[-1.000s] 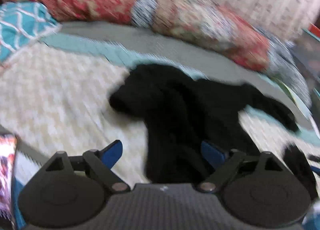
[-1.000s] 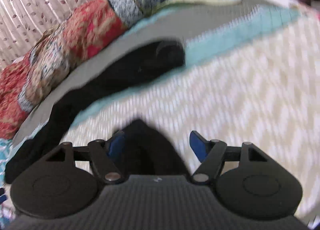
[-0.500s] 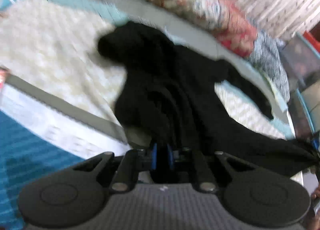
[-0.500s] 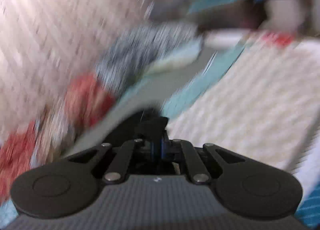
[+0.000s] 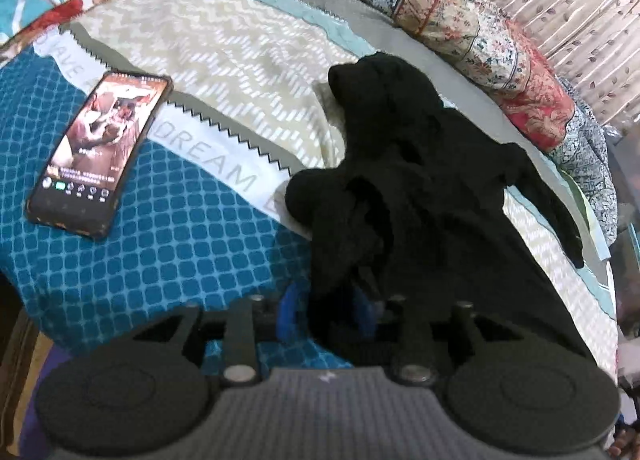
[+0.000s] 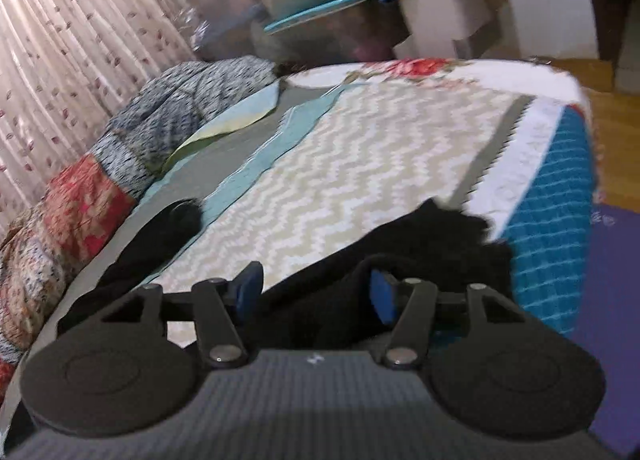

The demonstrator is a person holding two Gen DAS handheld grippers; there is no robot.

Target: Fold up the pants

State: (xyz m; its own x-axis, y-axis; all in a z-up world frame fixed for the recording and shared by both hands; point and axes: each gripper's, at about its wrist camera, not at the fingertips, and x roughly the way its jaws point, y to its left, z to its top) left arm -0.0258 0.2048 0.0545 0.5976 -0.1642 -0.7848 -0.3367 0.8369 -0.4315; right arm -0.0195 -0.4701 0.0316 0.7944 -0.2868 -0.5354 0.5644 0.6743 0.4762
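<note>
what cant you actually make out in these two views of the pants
- Left wrist view: the pants are one black heap; waistband and legs cannot be told apart, and the left tongs, jaws opening, hide the near end.
- Left wrist view: the text on the phone screen is too small.
- Right wrist view: the bins behind the bed are blurred.

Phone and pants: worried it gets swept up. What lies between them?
Only bare bedspread between phone and pants, in the left wrist view.

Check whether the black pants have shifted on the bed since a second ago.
Yes. The black pants have been dragged from the chevron panel toward the blue checked edge.
</note>
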